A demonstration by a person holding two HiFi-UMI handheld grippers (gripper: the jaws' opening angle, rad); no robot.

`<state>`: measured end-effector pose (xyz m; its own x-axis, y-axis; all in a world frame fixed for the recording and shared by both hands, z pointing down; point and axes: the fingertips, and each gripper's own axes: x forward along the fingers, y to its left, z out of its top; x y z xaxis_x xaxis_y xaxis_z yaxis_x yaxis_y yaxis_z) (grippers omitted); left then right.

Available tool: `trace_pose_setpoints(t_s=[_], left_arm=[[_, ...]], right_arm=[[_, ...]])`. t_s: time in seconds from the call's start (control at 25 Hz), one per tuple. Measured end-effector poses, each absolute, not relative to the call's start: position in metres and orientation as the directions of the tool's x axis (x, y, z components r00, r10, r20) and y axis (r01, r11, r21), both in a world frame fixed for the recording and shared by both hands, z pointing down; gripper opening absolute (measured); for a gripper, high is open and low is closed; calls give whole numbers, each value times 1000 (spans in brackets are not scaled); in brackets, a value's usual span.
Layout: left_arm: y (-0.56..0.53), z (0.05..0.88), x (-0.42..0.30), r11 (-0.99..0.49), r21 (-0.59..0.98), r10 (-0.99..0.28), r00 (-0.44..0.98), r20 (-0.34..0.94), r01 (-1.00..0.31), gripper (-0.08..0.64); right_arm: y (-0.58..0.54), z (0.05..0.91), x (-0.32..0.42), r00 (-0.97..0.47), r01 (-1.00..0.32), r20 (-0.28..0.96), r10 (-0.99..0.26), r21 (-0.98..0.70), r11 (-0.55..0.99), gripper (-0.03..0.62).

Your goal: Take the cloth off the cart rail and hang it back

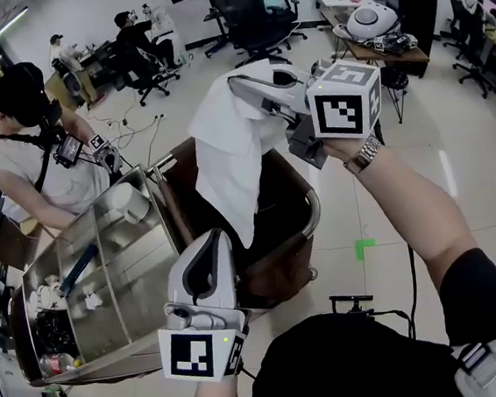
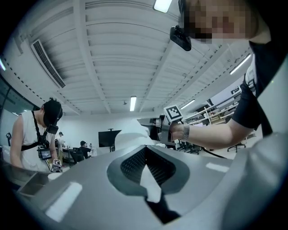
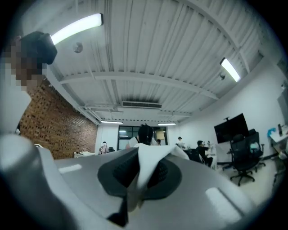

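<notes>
A white cloth hangs from my right gripper, which is raised above the cart and shut on the cloth's upper edge. Its lower corner dangles in front of the brown bag framed by the chrome cart rail. In the right gripper view the cloth is pinched between the pads of the right gripper and sticks out past them. My left gripper points upward below the cloth, apart from it, its jaws together. In the left gripper view the left gripper faces the cloth.
A steel cart with trays of small items stands at the left. A person in a white shirt stands beside it holding grippers. Office chairs and desks lie beyond. A green mark is on the floor.
</notes>
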<state>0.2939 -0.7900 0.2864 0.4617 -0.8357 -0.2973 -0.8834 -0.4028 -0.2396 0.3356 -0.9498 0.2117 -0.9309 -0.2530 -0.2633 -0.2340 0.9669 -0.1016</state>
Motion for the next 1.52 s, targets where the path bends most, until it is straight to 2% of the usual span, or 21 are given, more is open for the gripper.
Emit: trace_pose_setpoints(t_s=[0.2,0.32,0.44,0.6,0.84,1.0,1.24,1.28,1.44,1.52], left_arm=[[-810,301,301,-434,-224,-831,484,-273,-872,3],[-821,304,307,-457,-216,-822,502,-269,-863,3],[-826,308,317,-477,-210,-813,519,-265,-854,3],[-832,314,329,-495,-199,-807,532,-255,-846,3],[-834,316,338,-503,-196,-806,539,-246,-842,3],[-837,316,339,-505,-191,-807,539,-241,-841,3],[-841,322,350,-525,-184,-800,555,-225,-831,3],[-841,323,352,-526,-184,-801,557,-222,-830,3],[-841,326,356,-526,-185,-804,556,-210,-830,3],[-840,328,356,-525,-184,-806,555,-207,-831,3]], right_arm=[[-989,333,374,-935,-308,-83,-345,-297,904,9],[-980,371,391,-950,-282,-20,-312,-378,882,9],[-959,396,405,-966,-248,32,-256,-389,887,9],[-957,406,421,-965,-258,55,-257,-393,883,8],[-959,387,444,-946,-323,91,-311,-310,894,8],[-963,423,473,-934,-358,141,-329,-410,839,8],[-961,511,461,-944,-330,221,-247,-578,746,12],[-960,518,457,-946,-323,228,-231,-589,741,23],[-959,539,457,-941,-333,257,-219,-600,728,225],[-963,540,464,-933,-359,258,-253,-587,726,296]])
